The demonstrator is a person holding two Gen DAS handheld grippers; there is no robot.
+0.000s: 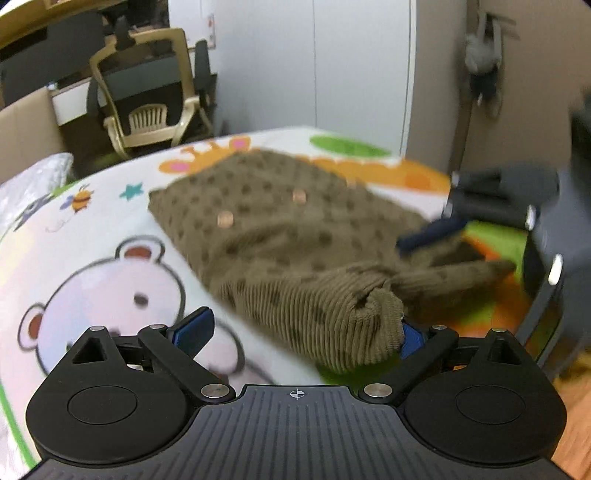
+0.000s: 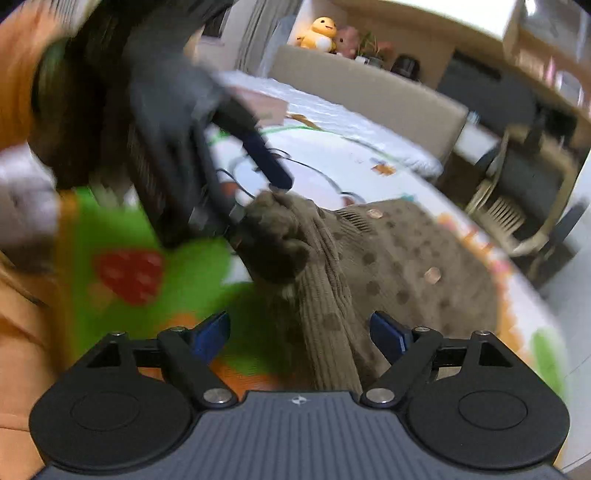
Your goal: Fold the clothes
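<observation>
A brown dotted knit sweater [image 1: 280,229] with round buttons lies spread on a cartoon-print blanket [image 1: 110,258]. My left gripper [image 1: 301,334] stands wide open. A bunched sleeve cuff [image 1: 373,325] hangs over its right finger, and the left pad is bare. In the right wrist view this cuff [image 2: 273,240] droops from one jaw, while the other blue finger [image 2: 267,158] sticks out free. My right gripper [image 2: 301,336] is open over the sweater [image 2: 406,258], with a ribbed sleeve [image 2: 332,332] running between its pads, untouched by either. The left view shows it blurred at the right, blue finger [image 1: 428,232] over the cloth.
A beige office chair [image 1: 147,92] and a cardboard box [image 1: 26,136] stand beyond the blanket's far left edge. White cabinet doors [image 1: 314,66] rise behind. Plush toys [image 2: 321,33] sit on a ledge in the right wrist view. Wood floor [image 1: 576,406] shows at the right.
</observation>
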